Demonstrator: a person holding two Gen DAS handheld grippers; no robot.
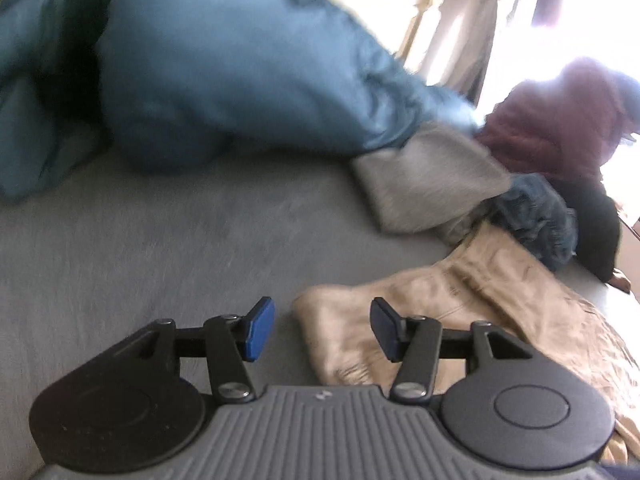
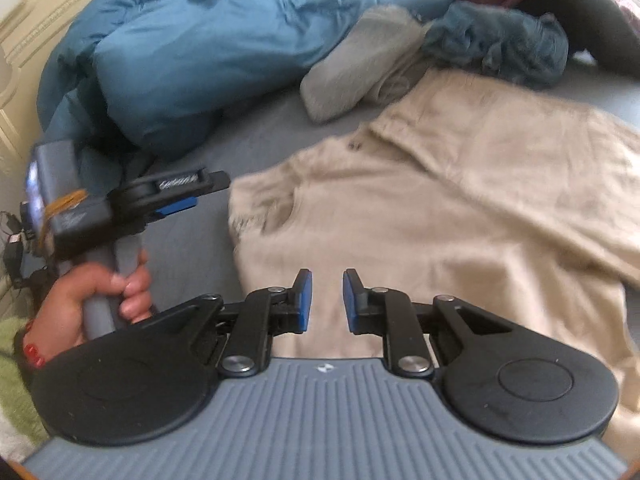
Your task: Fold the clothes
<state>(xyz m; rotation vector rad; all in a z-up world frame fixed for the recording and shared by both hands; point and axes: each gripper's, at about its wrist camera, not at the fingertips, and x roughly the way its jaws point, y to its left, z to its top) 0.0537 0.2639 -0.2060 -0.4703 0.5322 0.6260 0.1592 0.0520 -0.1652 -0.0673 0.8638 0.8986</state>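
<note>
Matt beige cloth shirt (image 2: 460,216) on smooth grey sheet (image 1: 160,248).

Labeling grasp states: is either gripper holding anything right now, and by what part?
Nothing held. Left gripper and right gripper both stand open above the beige shirt, pads clear of the cloth.

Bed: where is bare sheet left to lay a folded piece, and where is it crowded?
Bare grey sheet lies between the blue duvet and the beige shirt, beyond the left tool. The far side is crowded: grey garment, teal bundle, maroon piece.
</note>
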